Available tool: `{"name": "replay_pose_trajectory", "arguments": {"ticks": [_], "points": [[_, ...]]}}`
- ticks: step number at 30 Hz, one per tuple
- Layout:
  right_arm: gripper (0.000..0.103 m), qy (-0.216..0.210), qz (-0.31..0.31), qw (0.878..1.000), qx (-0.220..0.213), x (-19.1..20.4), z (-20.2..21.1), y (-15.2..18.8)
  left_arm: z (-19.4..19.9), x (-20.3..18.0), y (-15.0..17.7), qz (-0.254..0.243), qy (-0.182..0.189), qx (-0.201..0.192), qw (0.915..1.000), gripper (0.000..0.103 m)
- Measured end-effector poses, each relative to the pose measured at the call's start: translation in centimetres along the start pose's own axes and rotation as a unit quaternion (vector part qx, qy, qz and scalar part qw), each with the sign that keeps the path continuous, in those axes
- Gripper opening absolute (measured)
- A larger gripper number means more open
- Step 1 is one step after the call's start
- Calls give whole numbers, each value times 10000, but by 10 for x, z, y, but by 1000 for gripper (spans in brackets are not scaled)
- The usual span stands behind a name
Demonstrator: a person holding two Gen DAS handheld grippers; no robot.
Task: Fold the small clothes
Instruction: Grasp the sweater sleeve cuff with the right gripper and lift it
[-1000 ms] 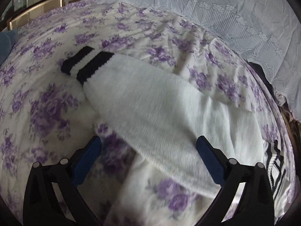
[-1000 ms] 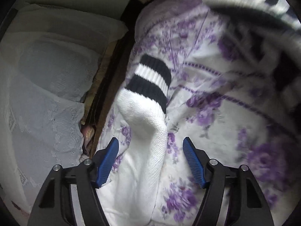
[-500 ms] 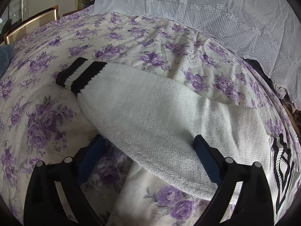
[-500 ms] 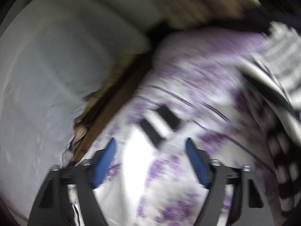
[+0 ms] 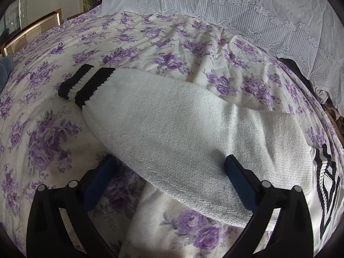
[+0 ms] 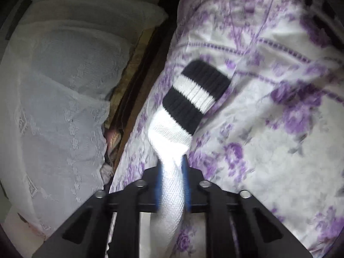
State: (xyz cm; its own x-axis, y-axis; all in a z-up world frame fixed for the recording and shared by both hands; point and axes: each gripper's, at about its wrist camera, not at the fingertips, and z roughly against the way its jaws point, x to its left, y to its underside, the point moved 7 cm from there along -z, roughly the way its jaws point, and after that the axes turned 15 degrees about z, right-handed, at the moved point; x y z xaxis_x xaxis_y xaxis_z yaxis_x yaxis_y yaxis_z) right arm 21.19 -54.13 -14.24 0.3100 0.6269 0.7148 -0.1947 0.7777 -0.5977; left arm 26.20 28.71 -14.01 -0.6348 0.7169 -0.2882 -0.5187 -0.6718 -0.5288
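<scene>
A white knit sweater lies on the purple-flowered bedsheet point(image 5: 150, 43). In the left wrist view one sleeve point(image 5: 172, 129) runs across the picture, its black-and-white striped cuff point(image 5: 86, 83) at the left. My left gripper point(image 5: 169, 159) is open; its blue pads straddle the sleeve's near edge without pressing it. In the right wrist view the jaws of my right gripper point(image 6: 172, 163) are closing, and the pads pinch the other white sleeve point(image 6: 169, 137) into a narrow bunch. That sleeve's striped cuff point(image 6: 197, 96) lies just beyond the fingertips on the sheet.
A white lace cloth point(image 5: 236, 6) covers the far side; it also fills the left of the right wrist view, lace cloth point(image 6: 53, 86). A dark gap point(image 6: 139, 75) marks the bed's edge. A wooden frame point(image 5: 32, 34) and a blue cloth point(image 5: 4, 73) sit at far left. The sweater's black-lined front point(image 5: 326, 182) shows at right.
My right gripper went from wide open to shut around the white sleeve, after a quick blurred swing. The left gripper stayed open over its sleeve, with the view tipping up a little.
</scene>
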Motion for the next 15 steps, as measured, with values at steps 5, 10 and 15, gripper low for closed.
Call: {"name": "replay_pose_trajectory", "arguments": {"ticks": [5,10,15], "points": [[14,1180,729,9843,-1095,7,72,-25,0,1,0,28,58,6,10000,99],[24,3015,527,9512,-399,-50,81,-12,0,1,1,-49,-18,26,10000,99],[26,2883,1065,9387,-1564,-1,120,-31,5,14,-8,150,-166,-180,9996,99]]}}
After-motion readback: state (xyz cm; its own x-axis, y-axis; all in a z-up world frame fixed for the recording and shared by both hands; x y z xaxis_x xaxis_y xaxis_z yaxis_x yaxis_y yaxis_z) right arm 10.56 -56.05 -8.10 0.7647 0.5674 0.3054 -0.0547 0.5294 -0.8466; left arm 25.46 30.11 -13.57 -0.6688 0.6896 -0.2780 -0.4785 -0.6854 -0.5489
